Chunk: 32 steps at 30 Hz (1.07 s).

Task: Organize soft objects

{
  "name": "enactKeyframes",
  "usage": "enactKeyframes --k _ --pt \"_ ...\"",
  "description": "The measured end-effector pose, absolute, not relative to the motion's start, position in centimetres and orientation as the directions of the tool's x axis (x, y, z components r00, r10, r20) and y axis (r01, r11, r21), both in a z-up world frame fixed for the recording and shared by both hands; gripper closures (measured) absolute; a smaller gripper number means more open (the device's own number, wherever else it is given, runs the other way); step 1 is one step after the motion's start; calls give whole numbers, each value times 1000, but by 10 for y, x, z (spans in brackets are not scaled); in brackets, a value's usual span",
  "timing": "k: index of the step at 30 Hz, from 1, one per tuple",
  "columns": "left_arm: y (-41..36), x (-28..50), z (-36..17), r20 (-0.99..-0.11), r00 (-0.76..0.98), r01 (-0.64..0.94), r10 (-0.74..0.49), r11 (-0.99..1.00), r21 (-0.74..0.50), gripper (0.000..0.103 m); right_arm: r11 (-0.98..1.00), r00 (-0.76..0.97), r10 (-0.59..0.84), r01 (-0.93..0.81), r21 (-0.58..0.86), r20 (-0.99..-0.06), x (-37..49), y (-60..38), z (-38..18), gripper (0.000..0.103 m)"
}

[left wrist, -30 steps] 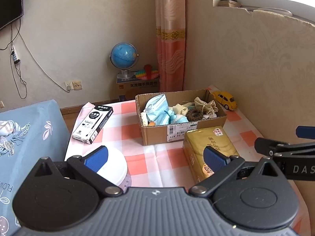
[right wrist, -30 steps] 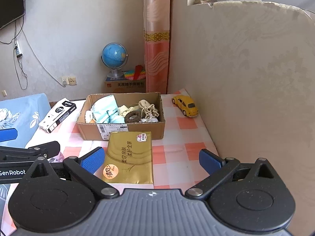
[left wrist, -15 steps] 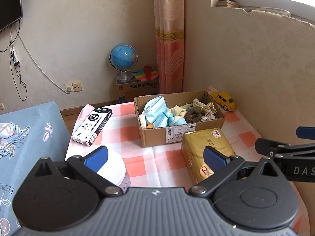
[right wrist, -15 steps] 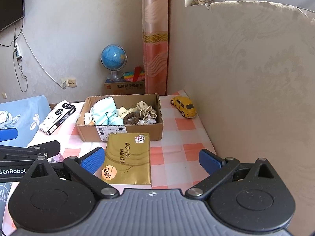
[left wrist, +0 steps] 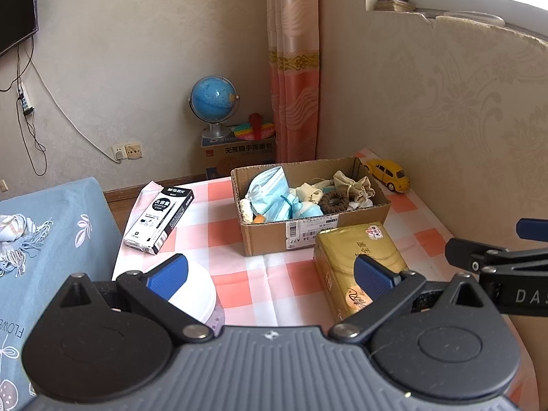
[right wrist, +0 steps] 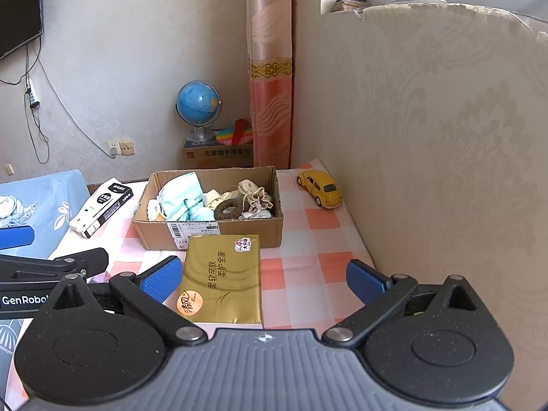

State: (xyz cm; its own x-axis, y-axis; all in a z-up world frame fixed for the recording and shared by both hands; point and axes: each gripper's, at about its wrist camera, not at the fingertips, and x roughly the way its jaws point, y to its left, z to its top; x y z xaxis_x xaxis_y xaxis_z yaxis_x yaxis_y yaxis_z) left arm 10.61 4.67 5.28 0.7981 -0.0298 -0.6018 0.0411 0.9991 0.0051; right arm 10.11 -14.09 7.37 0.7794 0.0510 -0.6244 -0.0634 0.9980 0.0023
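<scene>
Left gripper jaws wide apart, holding nothing; right gripper likewise spread and empty, above the gold rectangular tissue pack. Just behind the pack, the open brown cardboard box holds a pale blue face mask, brown scrunchie, beige drawstring pouches. Yellow toy car right of the box.

The left tool carries "GenRobo" in white on its black arm; the right tool shows "DAS". The gold tissue pack reads "柔软亲肤 柔护全家", with a round "清风" logo. The brown carton under the globe reads "无蔗糖手撕面包". The cardboard box has a barcode label marked "A77".
</scene>
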Motion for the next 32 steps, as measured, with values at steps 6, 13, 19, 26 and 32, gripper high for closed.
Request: enactKeyframes --k 6,13,19,26,32 --pt "45 106 52 -605 796 40 -28 999 7 0 998 781 52 -64 4 -623 101 -142 74 0" --pt "44 106 53 -604 796 41 -29 999 6 0 998 782 54 -64 6 -621 100 -142 74 0" --pt "44 105 53 -604 797 42 -29 999 7 0 998 783 52 -63 4 -620 99 -143 75 0" --pt "43 104 54 -604 797 42 -29 999 8 0 998 783 53 -64 5 -619 98 -143 75 0" --pt "42 103 54 -605 795 45 -32 999 7 0 998 784 52 -62 6 -619 98 -143 75 0"
